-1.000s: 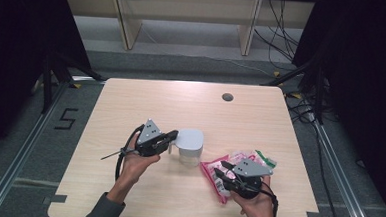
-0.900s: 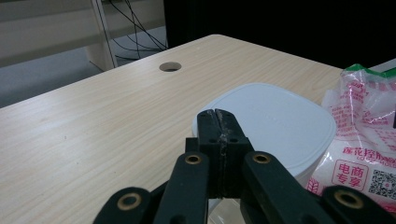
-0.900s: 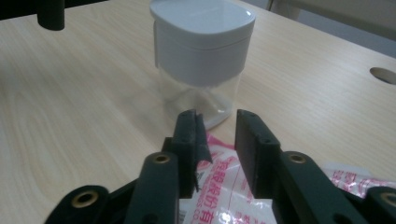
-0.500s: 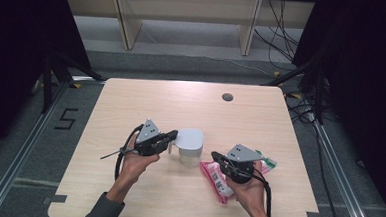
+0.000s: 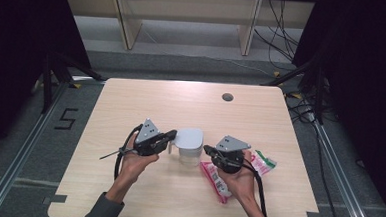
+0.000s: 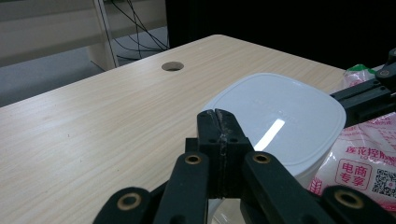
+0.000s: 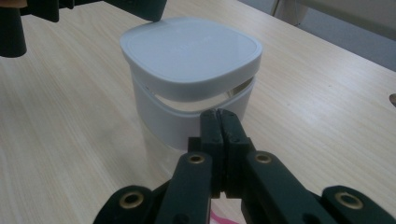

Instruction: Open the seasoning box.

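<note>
A white lidded container stands on the table between two hand-held grippers: the left hand-held gripper and right hand-held gripper, both with jaws pressed together, empty, beside it

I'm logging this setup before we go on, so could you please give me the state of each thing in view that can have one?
White container: upright on the table, lid on.
Pink packet: lying flat on the table beside the container, partly under the right hand.
Left gripper: jaws shut, empty, at the container's lid edge.
Right gripper: jaws shut, empty, pointing at the container's side.
</note>
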`<state>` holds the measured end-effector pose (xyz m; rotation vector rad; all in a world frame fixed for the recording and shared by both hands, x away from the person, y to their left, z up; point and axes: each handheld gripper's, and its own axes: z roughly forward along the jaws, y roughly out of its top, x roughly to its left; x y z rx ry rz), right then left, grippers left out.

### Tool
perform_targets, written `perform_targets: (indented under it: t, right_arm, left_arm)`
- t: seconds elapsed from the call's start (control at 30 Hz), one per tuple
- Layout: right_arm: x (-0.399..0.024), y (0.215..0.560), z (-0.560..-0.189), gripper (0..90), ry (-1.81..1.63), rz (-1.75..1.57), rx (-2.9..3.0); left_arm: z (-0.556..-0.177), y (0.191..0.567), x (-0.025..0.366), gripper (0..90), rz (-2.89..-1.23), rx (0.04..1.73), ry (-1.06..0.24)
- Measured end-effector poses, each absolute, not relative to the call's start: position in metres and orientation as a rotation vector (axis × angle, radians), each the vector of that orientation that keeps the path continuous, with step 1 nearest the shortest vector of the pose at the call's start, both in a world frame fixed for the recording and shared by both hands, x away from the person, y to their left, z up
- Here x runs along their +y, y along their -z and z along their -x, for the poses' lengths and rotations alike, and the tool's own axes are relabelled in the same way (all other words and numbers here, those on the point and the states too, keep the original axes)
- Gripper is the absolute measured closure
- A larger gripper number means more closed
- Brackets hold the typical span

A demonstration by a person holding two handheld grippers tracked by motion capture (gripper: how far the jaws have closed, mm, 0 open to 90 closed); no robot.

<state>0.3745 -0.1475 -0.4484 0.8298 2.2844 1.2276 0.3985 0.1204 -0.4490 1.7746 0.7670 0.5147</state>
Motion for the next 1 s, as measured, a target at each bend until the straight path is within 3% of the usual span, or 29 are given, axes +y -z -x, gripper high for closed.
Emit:
perform_targets:
  t: [0.57,0.73,1.0]
  right_arm:
    - [-0.137,0.44,-0.376,90.0,-1.236,-0.765,2.255]
    - [-0.135,0.436,-0.377,90.0,-1.25,-0.771,2.248]
    - [-0.129,0.429,-0.379,90.0,-1.272,-0.744,2.239]
  left_arm:
    - [-0.4,0.451,0.123,87.0,-1.769,0.781,-0.522]
    - [-0.398,0.448,0.129,76.6,-1.76,0.784,-0.508]
    - [-0.382,0.45,0.15,52.3,-1.763,0.806,-0.477]
